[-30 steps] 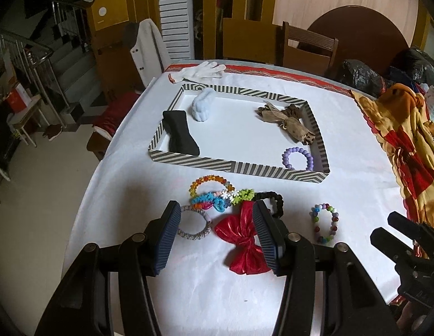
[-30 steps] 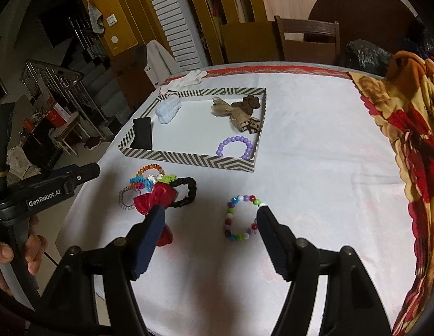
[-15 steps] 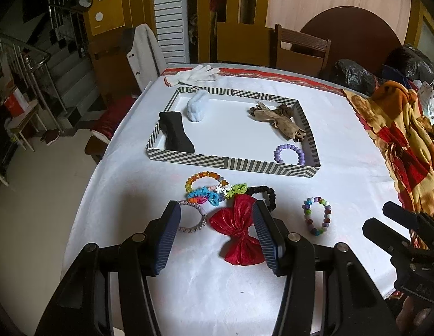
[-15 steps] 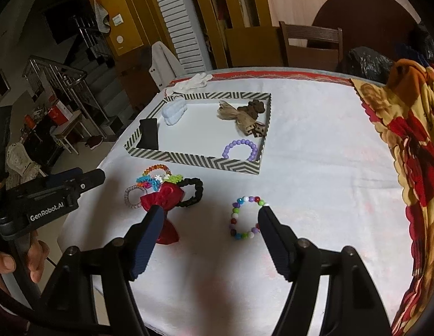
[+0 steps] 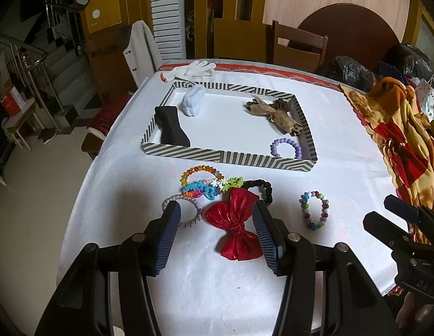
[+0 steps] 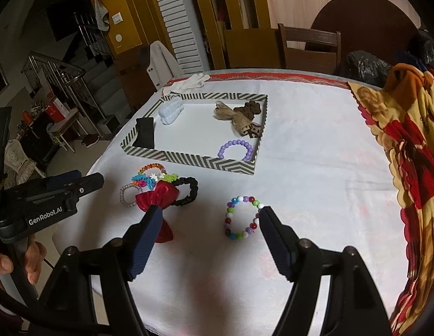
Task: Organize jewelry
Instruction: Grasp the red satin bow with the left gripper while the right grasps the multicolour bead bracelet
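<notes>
Left wrist view has my left hand-held gripper [image 5: 215,224] hanging above the white worktop [image 5: 342,173] with its fingers spread apart and nothing between the pads. The red bow [image 5: 236,224] lies just ahead in the gap, nearer the right finger than the left. A silver braided band [image 5: 186,210] sits beside the left fingertip, partly hidden by it. Beyond the bow is a cluster: an orange bead bracelet [image 5: 198,171], a bright multicolour band [image 5: 211,187] and a black scrunchie [image 5: 261,189], all touching or overlapping.

My right hand-held gripper [image 6: 207,224] is also spread apart and empty. The multicolour bead bracelet [image 6: 242,217] lies flat on the worktop between its fingers, close against the right fingertip and apart from the left one, which covers part of the bow.

Farther ahead of both stands the striped tray [image 5: 230,159], holding a purple bead bracelet [image 5: 286,147], a black headband [image 5: 172,128], a pale blue scrunchie [image 5: 192,103] and brown bows [image 5: 275,114].
</notes>
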`<move>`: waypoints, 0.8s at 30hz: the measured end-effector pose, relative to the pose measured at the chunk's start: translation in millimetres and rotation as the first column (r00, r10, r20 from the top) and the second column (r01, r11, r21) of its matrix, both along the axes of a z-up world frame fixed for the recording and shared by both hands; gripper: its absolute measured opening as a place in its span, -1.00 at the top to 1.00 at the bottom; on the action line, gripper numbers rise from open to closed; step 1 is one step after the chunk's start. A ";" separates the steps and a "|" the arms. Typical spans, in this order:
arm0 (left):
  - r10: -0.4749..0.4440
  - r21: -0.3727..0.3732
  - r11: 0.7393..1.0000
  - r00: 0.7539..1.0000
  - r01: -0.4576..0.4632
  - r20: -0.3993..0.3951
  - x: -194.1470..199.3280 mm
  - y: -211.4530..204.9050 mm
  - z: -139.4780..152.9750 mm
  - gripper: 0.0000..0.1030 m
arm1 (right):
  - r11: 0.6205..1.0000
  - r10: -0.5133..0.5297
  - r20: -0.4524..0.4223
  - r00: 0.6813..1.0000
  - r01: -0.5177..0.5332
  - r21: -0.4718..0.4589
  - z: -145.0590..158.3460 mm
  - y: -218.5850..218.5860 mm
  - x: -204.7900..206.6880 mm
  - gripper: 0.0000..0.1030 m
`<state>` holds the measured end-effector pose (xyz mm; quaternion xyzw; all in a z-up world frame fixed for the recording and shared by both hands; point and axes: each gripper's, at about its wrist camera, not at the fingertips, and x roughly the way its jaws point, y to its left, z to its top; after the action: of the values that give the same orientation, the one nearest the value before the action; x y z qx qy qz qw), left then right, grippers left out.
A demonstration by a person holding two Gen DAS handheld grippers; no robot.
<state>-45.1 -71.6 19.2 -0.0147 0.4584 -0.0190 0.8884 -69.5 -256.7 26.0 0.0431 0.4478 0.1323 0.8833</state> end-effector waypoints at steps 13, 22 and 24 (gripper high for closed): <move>0.005 -0.018 1.000 0.999 -0.006 -0.032 3.7 4.2 -9.4 -0.14 | 1.000 0.011 -0.017 1.000 -0.011 -0.007 -6.6 3.8 5.2 -0.46; -0.012 -0.053 0.999 0.997 0.008 -0.076 8.4 13.3 -20.6 -0.14 | 1.000 0.007 -0.041 0.999 -0.007 -0.013 -17.3 1.4 7.6 -0.46; -0.018 -0.086 0.996 0.994 0.009 -0.106 9.7 20.8 -28.3 -0.14 | 1.000 0.002 -0.062 0.998 -0.003 -0.018 -25.7 -1.9 8.0 -0.46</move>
<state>-35.4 -50.8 -9.1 -0.0507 0.5040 -0.0437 0.8611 -61.5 -258.6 0.3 0.0386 0.4761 0.1280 0.8692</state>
